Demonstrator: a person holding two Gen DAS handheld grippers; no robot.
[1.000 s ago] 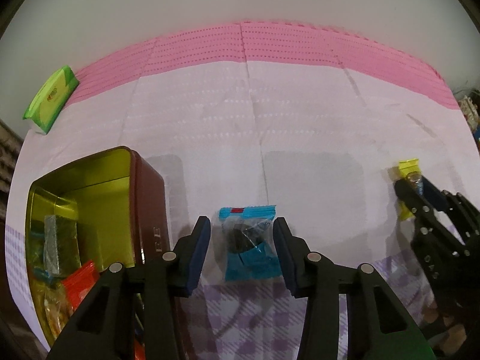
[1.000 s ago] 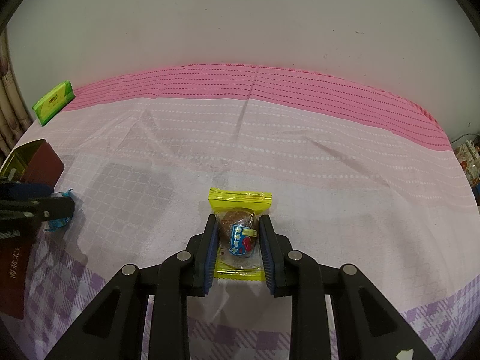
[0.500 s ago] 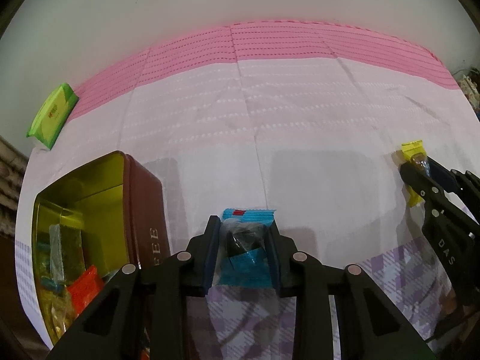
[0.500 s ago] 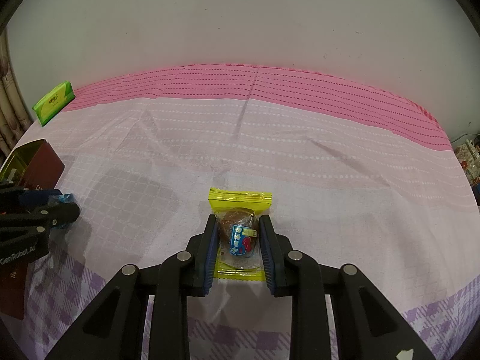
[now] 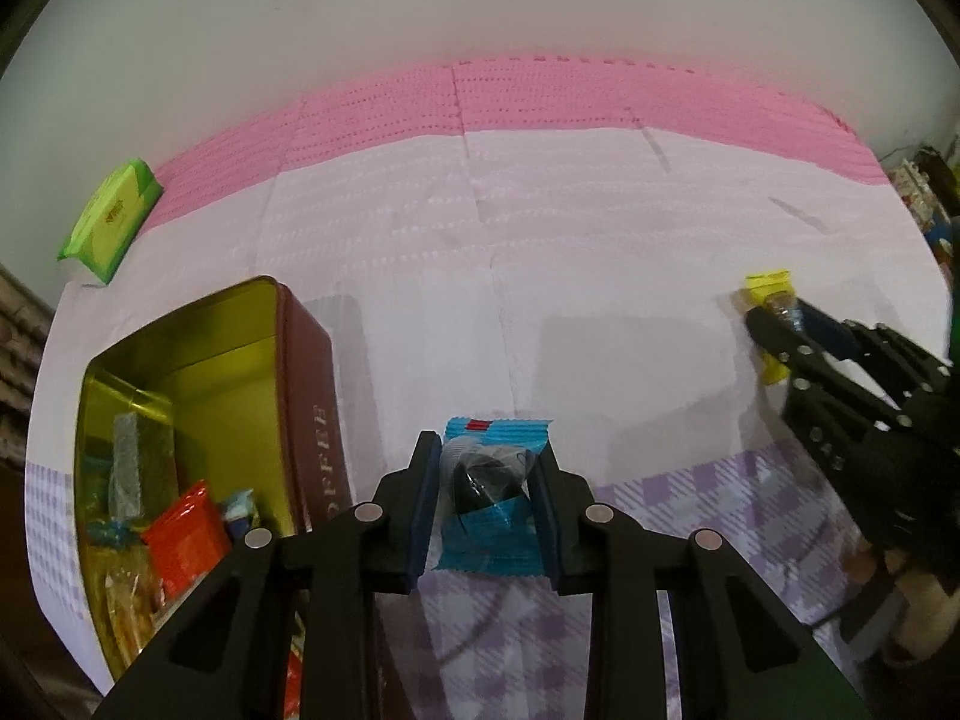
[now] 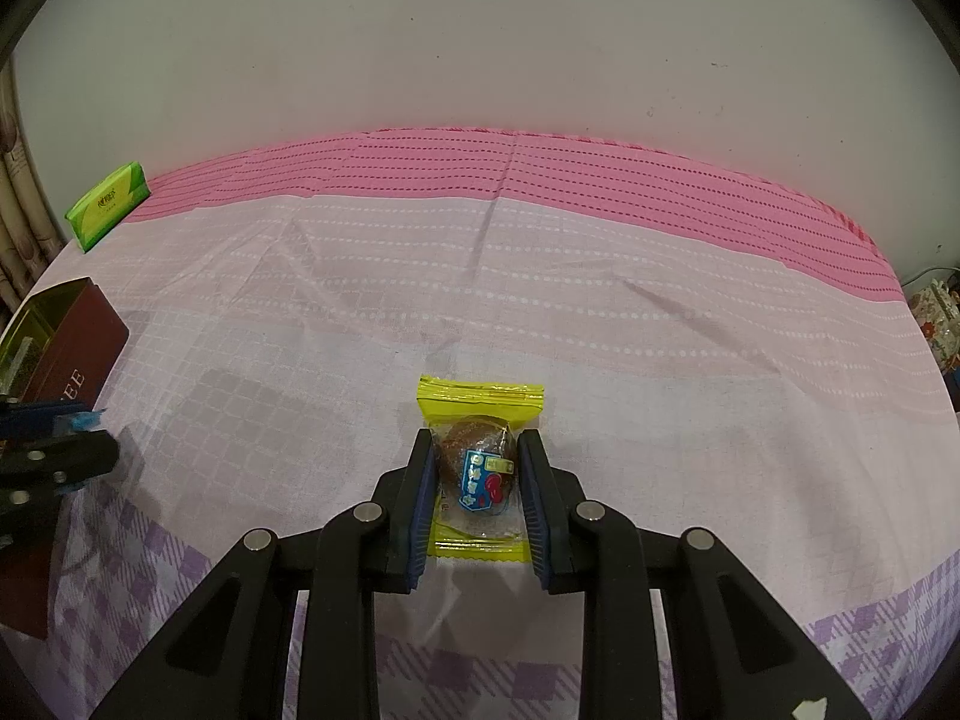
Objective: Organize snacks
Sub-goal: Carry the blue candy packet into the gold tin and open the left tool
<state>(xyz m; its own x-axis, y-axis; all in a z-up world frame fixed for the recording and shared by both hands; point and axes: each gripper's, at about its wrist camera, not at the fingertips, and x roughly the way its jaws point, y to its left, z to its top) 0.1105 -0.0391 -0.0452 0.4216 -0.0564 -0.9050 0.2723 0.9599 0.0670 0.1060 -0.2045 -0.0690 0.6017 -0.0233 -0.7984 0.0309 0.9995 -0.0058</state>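
My left gripper is shut on a blue-wrapped snack and holds it just right of the open brown tin. The tin has a gold inside and holds several wrapped snacks. My right gripper is shut on a yellow-wrapped snack over the pink cloth. The right gripper and its yellow snack also show at the right of the left wrist view. The left gripper shows at the left edge of the right wrist view, beside the tin.
A green tissue pack lies at the far left corner of the table, near the wall; it also shows in the right wrist view. The pink and purple-checked tablecloth covers the table. Clutter stands beyond the right edge.
My left gripper closed on the blue snack and lifted it a little, nearer the tin. My right gripper stays shut on the yellow snack, hardly moved.
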